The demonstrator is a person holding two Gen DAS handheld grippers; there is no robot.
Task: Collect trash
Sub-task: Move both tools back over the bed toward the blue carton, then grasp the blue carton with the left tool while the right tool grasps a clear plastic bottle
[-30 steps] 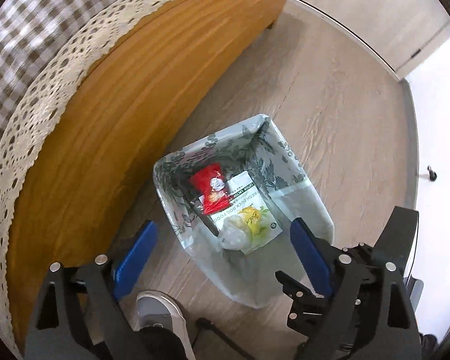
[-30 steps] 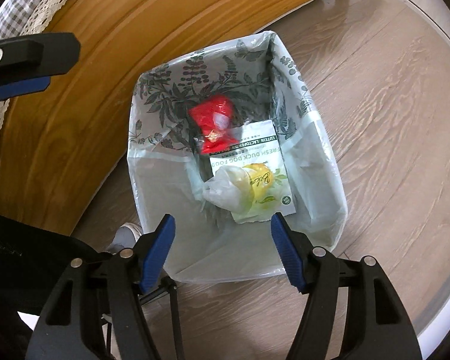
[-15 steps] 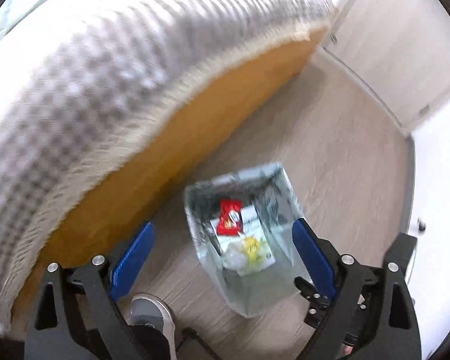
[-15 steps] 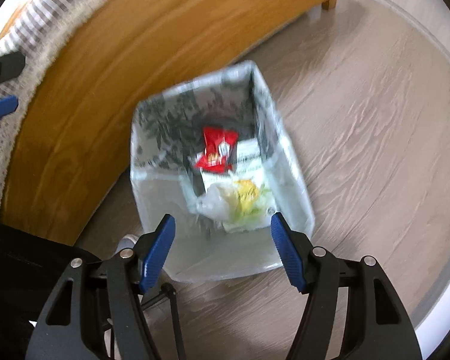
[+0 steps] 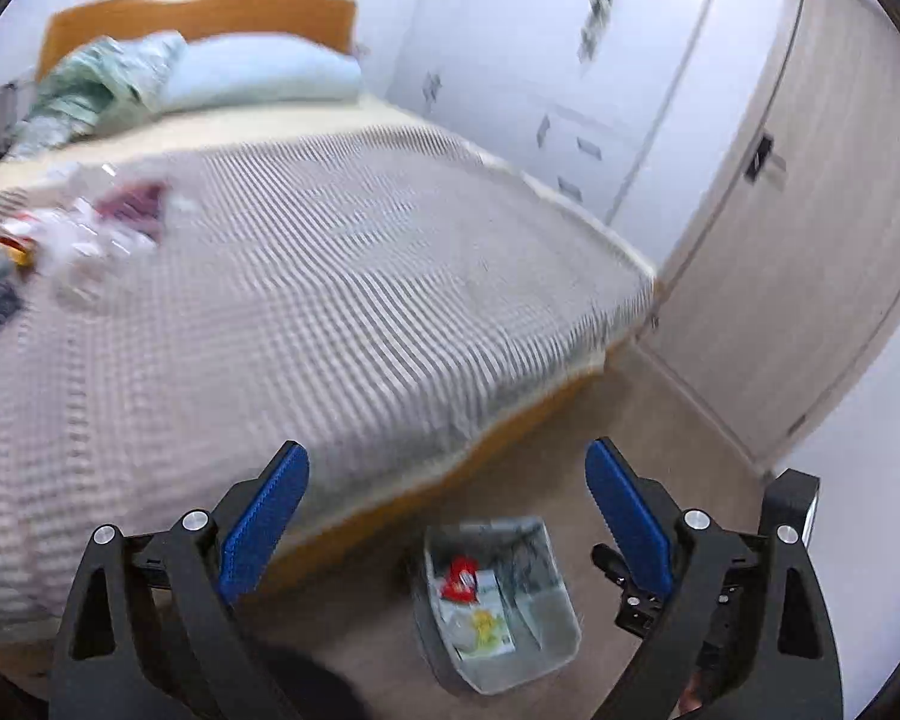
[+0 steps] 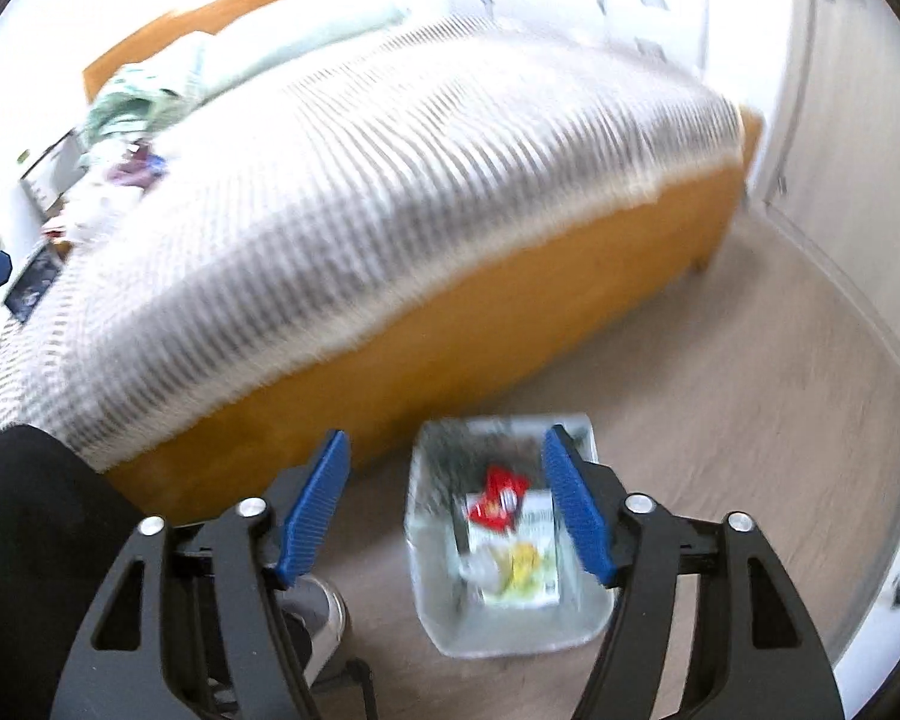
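While both sets of fingers gape with nothing held, more trash waits on the bed.

Left gripper (image 5: 447, 504) and right gripper (image 6: 444, 495) hang above the lined bin (image 5: 555, 639), which holds a red wrapper (image 6: 498, 501); the blurred litter pile (image 5: 84, 234) lies far up-left across the bed (image 5: 342, 276), likely nearer the left gripper.

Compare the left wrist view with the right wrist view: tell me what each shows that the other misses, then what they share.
Only the left wrist view shows the wooden door and the white drawers. Only the right wrist view shows the person's shoe and the bed frame's wooden side broadly. Both show the lined trash bin holding a red wrapper, the litter on the bed, and open grippers.
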